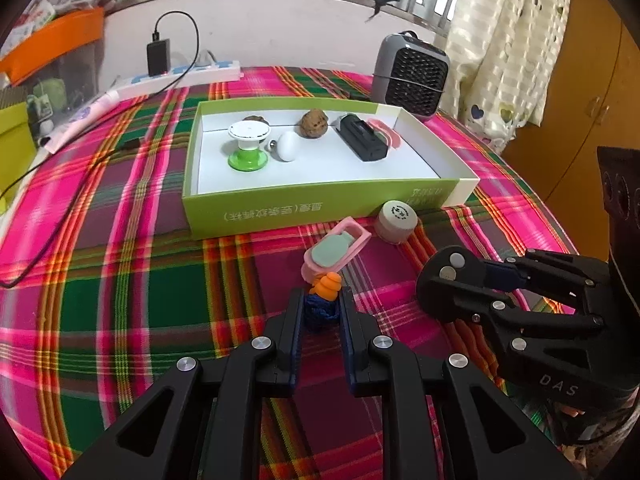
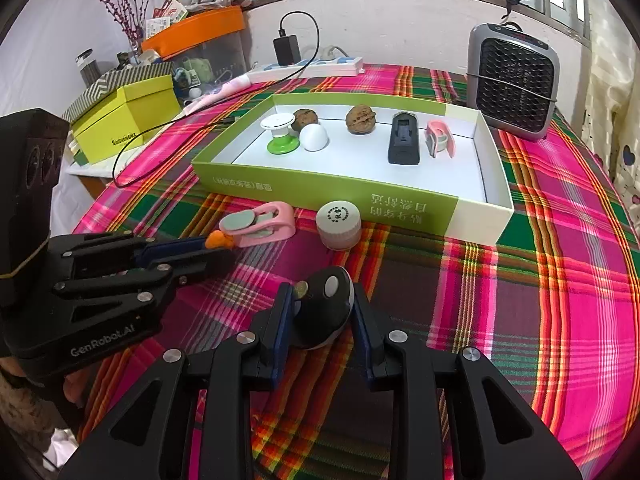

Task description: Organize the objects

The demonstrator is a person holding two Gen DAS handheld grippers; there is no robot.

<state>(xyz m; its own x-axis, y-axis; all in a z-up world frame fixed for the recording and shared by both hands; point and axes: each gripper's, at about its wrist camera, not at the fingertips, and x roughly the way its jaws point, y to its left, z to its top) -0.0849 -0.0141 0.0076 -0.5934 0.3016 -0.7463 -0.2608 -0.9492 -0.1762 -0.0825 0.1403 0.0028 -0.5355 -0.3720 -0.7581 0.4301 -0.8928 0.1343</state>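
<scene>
Both claws clamped: left claw (image 1: 320,312) on upright orange-topped toy (image 1: 323,300); right claw (image 2: 322,312) on black fob (image 2: 326,312).

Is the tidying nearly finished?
About halfway. Six things already sit in the green box. The left claw grips an orange-and-blue toy; the right claw grips a black gadget. The pink clip and white cap wait on the cloth.

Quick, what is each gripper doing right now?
Left gripper: closed on a small blue-and-orange toy.
Right gripper: closed on a black oval gadget.
</scene>
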